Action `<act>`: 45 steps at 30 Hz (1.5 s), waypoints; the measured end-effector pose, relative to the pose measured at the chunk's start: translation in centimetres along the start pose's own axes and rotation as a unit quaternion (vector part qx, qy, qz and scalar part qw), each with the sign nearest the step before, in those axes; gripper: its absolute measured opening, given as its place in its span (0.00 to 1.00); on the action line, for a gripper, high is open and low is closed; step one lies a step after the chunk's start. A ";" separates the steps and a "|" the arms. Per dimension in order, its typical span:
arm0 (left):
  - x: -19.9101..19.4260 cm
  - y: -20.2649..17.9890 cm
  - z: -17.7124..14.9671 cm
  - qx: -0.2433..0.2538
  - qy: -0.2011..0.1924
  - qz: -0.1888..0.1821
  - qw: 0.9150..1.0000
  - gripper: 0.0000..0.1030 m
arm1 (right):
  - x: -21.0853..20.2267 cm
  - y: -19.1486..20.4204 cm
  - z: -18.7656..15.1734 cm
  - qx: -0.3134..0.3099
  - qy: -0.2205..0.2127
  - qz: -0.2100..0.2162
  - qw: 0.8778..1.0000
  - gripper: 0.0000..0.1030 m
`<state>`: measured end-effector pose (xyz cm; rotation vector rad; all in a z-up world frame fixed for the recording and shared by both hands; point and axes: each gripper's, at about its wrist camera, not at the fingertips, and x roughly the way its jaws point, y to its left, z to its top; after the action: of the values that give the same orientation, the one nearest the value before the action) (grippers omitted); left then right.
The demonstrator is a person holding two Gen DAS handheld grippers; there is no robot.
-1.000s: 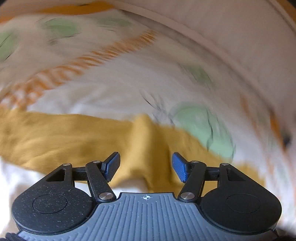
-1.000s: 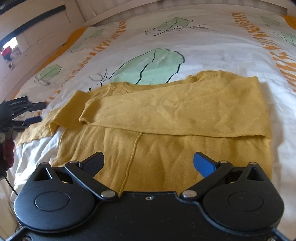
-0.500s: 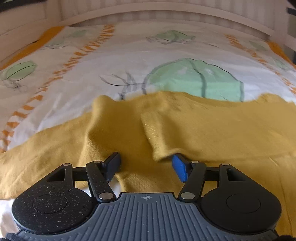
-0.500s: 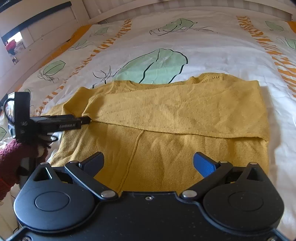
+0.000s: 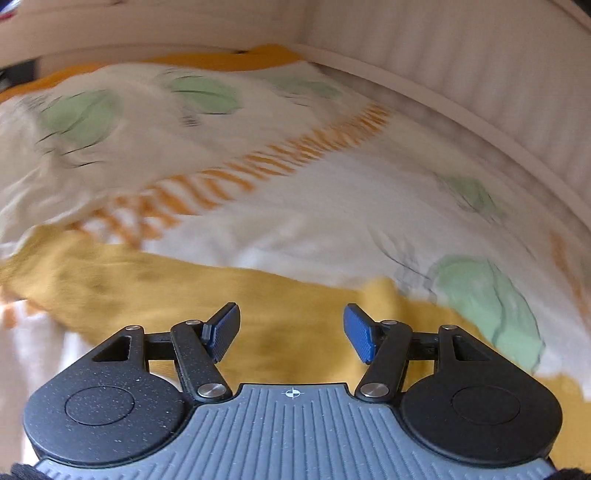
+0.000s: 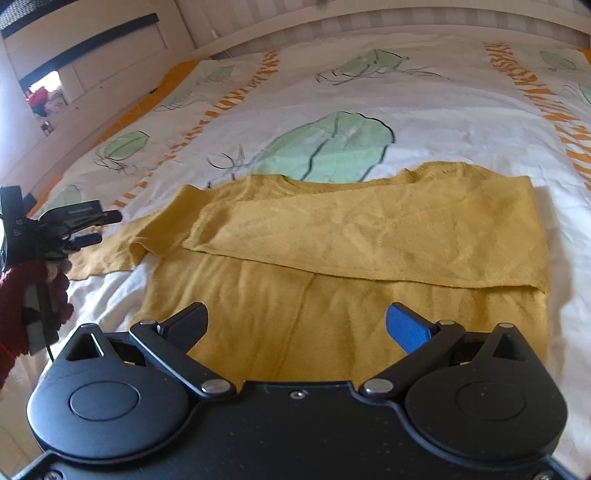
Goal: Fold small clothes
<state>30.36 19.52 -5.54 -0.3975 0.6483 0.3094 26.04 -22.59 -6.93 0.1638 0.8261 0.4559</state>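
A mustard-yellow knit sweater (image 6: 351, 251) lies flat on the bed, its right sleeve folded across the chest and its left sleeve (image 6: 110, 254) stretched out to the left. My right gripper (image 6: 295, 325) is open and empty, low over the sweater's hem. My left gripper (image 5: 291, 328) is open and empty above the left sleeve (image 5: 184, 295); that view is blurred. The left gripper also shows in the right wrist view (image 6: 92, 229), beside the sleeve's end.
The bed cover (image 6: 369, 92) is white with green leaf prints and orange stripes. A pale headboard (image 6: 369, 18) runs along the far side and a bed rail (image 6: 92, 129) along the left. A red-sleeved hand (image 6: 26, 306) holds the left gripper.
The left gripper swung from the sweater's shoulder back out to the left sleeve, jaws open throughout. The right gripper has stayed open over the hem, shifting only slightly.
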 end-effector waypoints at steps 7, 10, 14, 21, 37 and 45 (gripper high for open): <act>-0.9 9.2 1.5 -0.113 0.011 0.052 0.992 0.59 | -0.3 1.5 0.1 -0.008 -0.012 0.029 0.999 0.99; -1.1 12.3 1.3 -0.154 0.020 0.068 0.986 0.60 | -0.4 2.0 0.1 -0.009 -0.014 0.038 0.999 0.99; -0.8 15.5 1.0 -0.198 0.028 0.073 0.977 0.60 | -0.2 2.7 0.0 -0.014 -0.013 0.043 0.999 0.99; 1.5 18.5 1.6 -0.248 0.013 0.055 0.967 0.60 | 0.8 3.2 -0.5 -0.020 0.000 0.043 0.999 0.99; -0.5 15.5 4.7 -0.199 -0.077 -0.009 0.977 0.03 | 1.9 2.6 -0.8 -0.008 0.021 0.026 0.999 0.99; -5.4 5.2 8.4 -0.090 -0.112 -0.117 0.983 0.03 | 1.1 1.6 -0.4 -0.002 0.023 0.007 1.000 0.99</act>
<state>28.61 27.06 2.65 -0.5972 0.3489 0.1840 25.81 -20.66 -7.43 0.1561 0.8691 0.4757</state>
